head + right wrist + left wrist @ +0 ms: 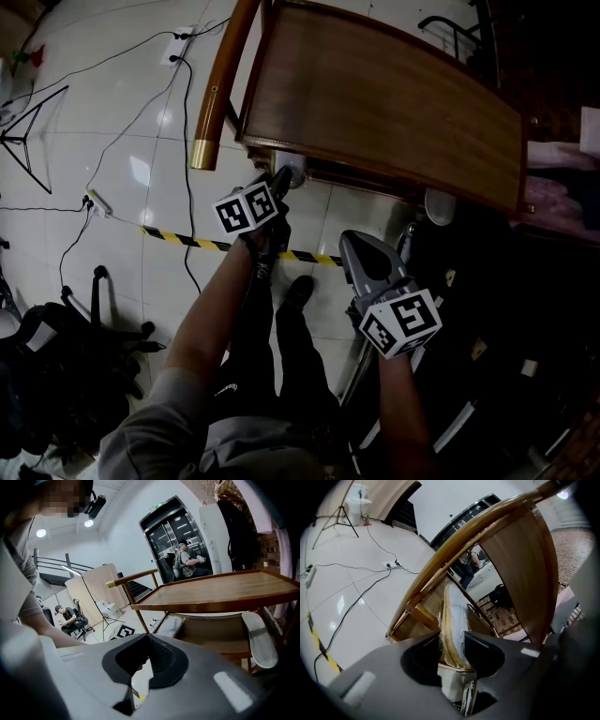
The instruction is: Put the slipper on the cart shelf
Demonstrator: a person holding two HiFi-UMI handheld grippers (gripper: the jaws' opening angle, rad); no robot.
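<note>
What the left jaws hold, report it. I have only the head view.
Observer: The left gripper is shut on a slipper in clear wrap, held on edge.
Operator: Say where it points.
Observer: Away from the gripper, toward the wooden frame under the top of the cart.
Operator: Now describe the lower shelf.
Observer: The right gripper view shows the lower shelf with a second slipper propped upright by its right end, sole facing out.
</note>
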